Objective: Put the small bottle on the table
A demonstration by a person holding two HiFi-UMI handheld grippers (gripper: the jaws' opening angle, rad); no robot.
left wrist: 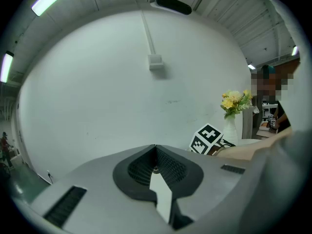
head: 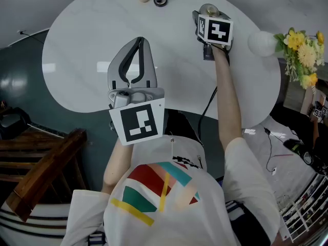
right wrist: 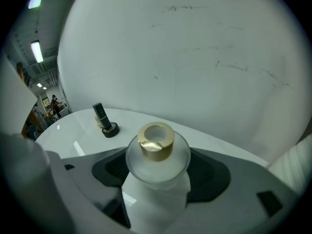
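The small frosted bottle (right wrist: 157, 152) with the gold neck is being gripped between the jaws of the right gripper (head: 205, 14), above the far part of the white table (head: 77, 60). The left gripper (left wrist: 156, 152) is being held over the near part, jaws pressed together on nothing.

bottle (right wrist: 158, 168): frosted glass, matt
cap (right wrist: 156, 141): gold metal, shiny
tabletop (head: 77, 55): white, smooth, glossy
left tool (head: 139, 41): grey plastic, matt
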